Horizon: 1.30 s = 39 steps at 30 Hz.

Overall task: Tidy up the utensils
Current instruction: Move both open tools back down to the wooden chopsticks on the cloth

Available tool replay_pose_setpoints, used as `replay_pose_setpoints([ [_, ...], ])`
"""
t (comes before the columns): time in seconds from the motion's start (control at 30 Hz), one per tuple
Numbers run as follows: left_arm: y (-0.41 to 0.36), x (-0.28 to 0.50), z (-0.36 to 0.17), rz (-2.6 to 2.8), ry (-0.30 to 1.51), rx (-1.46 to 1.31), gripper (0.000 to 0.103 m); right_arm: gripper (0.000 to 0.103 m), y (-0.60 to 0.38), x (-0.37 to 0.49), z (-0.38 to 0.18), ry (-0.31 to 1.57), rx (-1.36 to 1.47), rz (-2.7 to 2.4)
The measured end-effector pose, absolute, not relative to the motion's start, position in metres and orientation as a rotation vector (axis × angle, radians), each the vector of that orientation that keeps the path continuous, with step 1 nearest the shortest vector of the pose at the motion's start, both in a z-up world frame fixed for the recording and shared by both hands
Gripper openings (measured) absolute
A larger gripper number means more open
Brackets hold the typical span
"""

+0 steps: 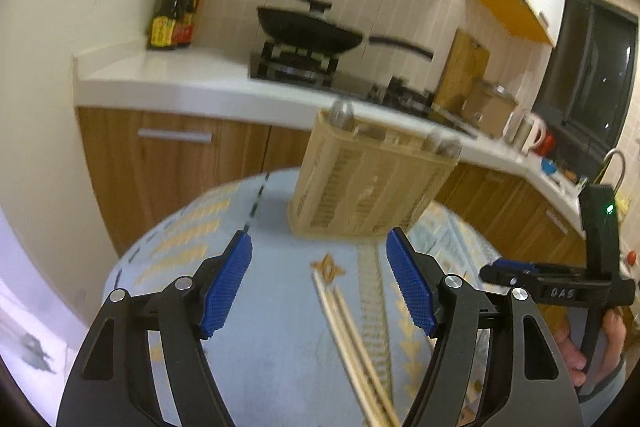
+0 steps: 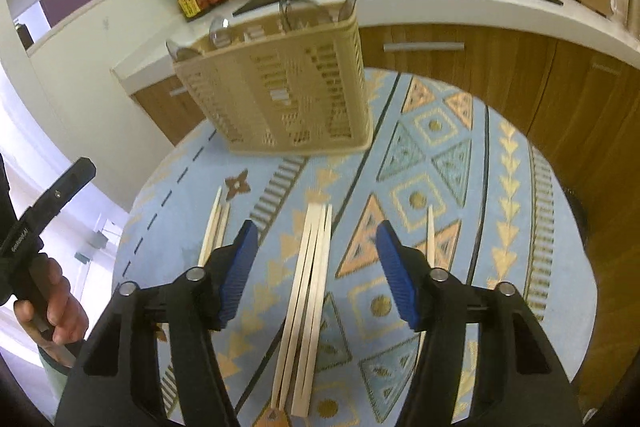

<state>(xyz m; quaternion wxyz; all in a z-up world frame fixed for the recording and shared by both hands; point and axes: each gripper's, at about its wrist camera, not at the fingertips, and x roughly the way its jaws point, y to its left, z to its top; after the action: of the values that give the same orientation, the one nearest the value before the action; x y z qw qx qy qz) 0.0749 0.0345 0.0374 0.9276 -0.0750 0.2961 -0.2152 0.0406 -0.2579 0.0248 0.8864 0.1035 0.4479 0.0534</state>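
Fingers [image 2: 240,263] parted; pale chopsticks [image 2: 310,291] lie flat.

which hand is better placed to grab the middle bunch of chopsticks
Right, probably. The right gripper is open with the chopstick bundle lying straight between its fingers. The left gripper frames only another pair, off-centre.

The beige slotted utensil basket [image 2: 280,91] stands upright at the far side of the round patterned table [image 2: 500,187] and holds clear plastic utensils [image 2: 220,31]. Pale wooden chopsticks lie flat nearer: a centre bundle [image 2: 310,287], a left pair [image 2: 214,227], one right stick [image 2: 431,235].
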Motion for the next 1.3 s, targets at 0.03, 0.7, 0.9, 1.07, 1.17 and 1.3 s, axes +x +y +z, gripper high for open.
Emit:
replay_pose_setpoints([
  [0.03, 0.032, 0.074, 0.034, -0.429, 0.626, -0.138, 0.068, 0.053, -0.256, 0.039, 0.021, 0.942, 0.213, 0.109],
  [0.7, -0.025, 0.083, -0.05, -0.373, 0.955, 0.188, 0.047, 0.037, -0.254, 0.018, -0.005, 1.028, 0.201, 0.097],
  [0.9, -0.034, 0.082, -0.051, -0.38, 0.958, 0.204, 0.047, 0.037, -0.257, 0.019, -0.009, 1.041, 0.199, 0.093],
  [1.07, -0.038, 0.083, -0.051, -0.359, 0.966, 0.221, 0.047, 0.037, -0.256, 0.02, -0.012, 1.049, 0.197, 0.093],
  [1.17, -0.038, 0.082, -0.051, -0.349, 0.985, 0.234, 0.045, 0.037, -0.256, 0.02, -0.013, 1.054, 0.195, 0.092],
  [1.3, -0.038, 0.081, -0.05, -0.344, 1.001, 0.252, 0.043, 0.037, -0.254, 0.022, -0.014, 1.06, 0.172, 0.081],
])
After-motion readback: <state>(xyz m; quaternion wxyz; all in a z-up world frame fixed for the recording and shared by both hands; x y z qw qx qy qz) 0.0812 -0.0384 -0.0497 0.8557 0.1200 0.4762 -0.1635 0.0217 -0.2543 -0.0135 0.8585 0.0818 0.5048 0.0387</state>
